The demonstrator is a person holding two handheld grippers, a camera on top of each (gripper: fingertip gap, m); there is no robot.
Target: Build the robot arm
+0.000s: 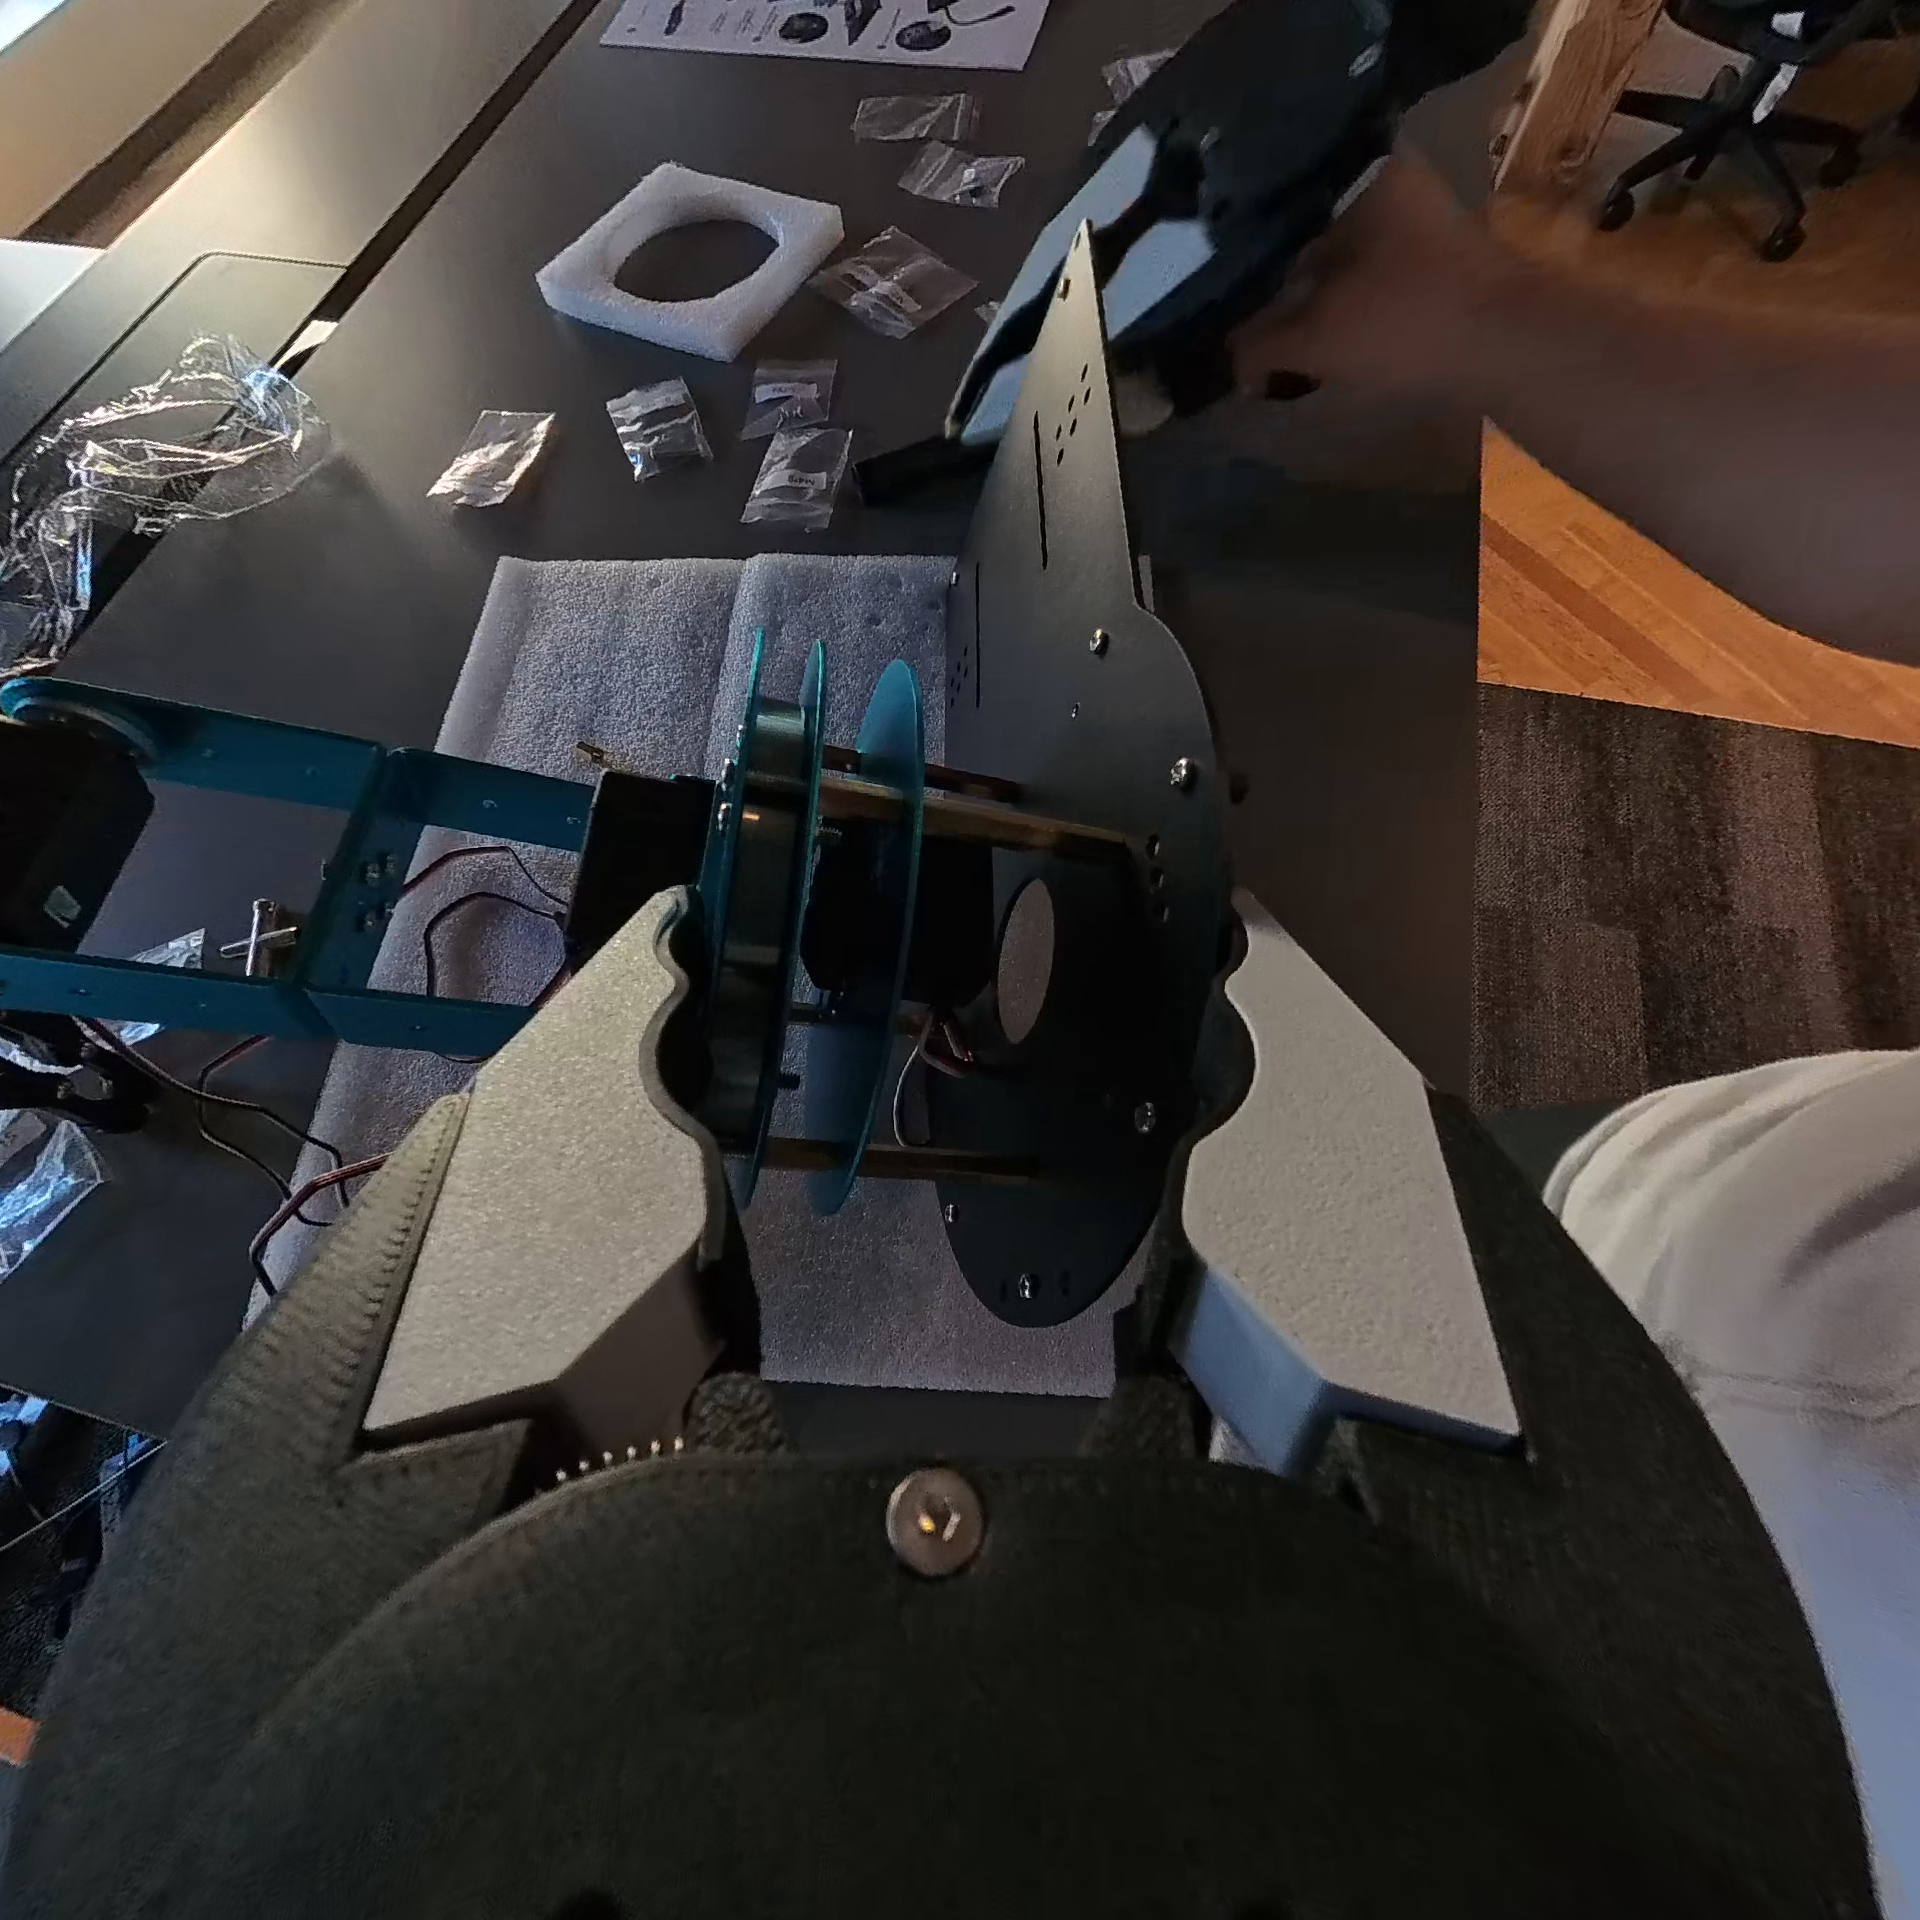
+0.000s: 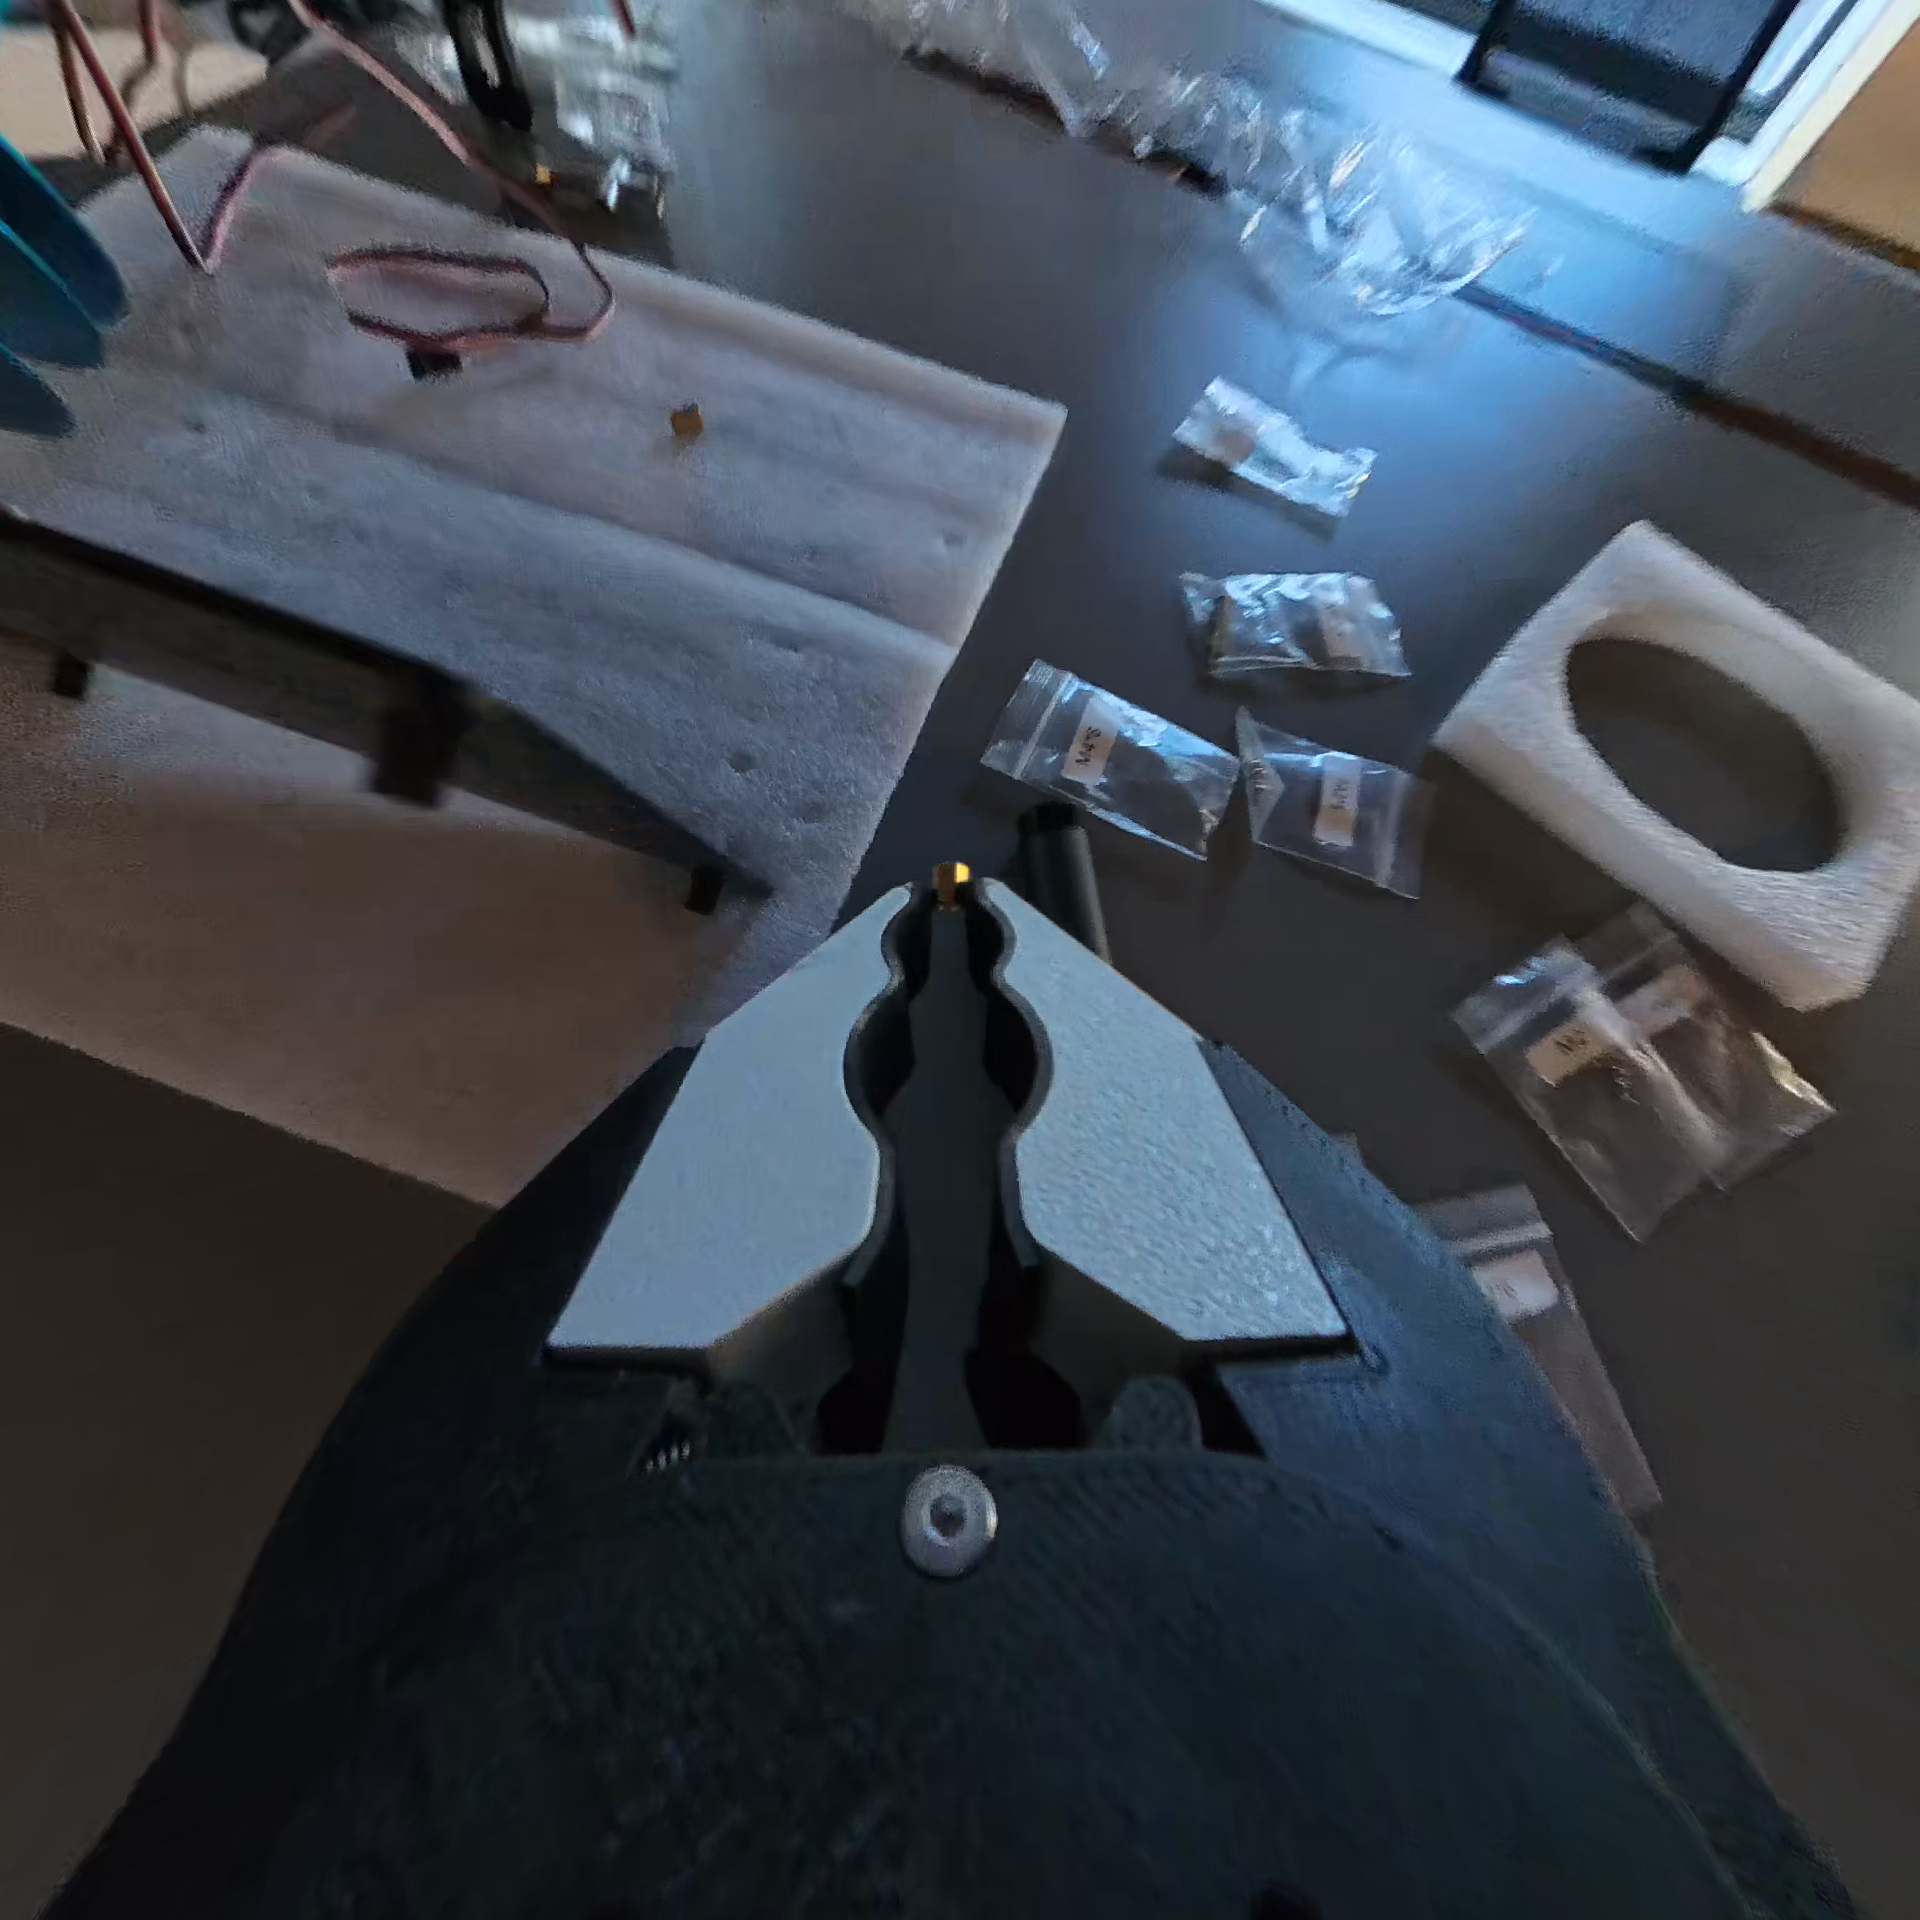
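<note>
My left gripper (image 1: 961,914) is shut across a robot-arm base assembly. One finger (image 1: 582,1122) presses the teal discs (image 1: 774,914) and the other the black base plate (image 1: 1091,831). The assembly lies on its side on a white foam sheet (image 1: 582,665), with a teal arm frame (image 1: 343,883) running left. My right gripper (image 2: 951,899) is shut on a small brass part (image 2: 951,881) at its fingertips, above the dark table beside the foam sheet (image 2: 623,582). It also shows blurred in the left wrist view (image 1: 1091,301), next to the plate's pointed end.
Several small plastic parts bags (image 2: 1112,753) (image 1: 790,473) and a white foam ring (image 2: 1704,758) (image 1: 691,260) lie on the dark table. A loose brass piece (image 2: 686,421) and red-black wires (image 2: 468,301) lie on the foam. Crumpled plastic wrap (image 1: 156,436) is at the left. The table edge (image 1: 1475,727) is at the right. There is about 25 centimetres between the tips of the two grippers.
</note>
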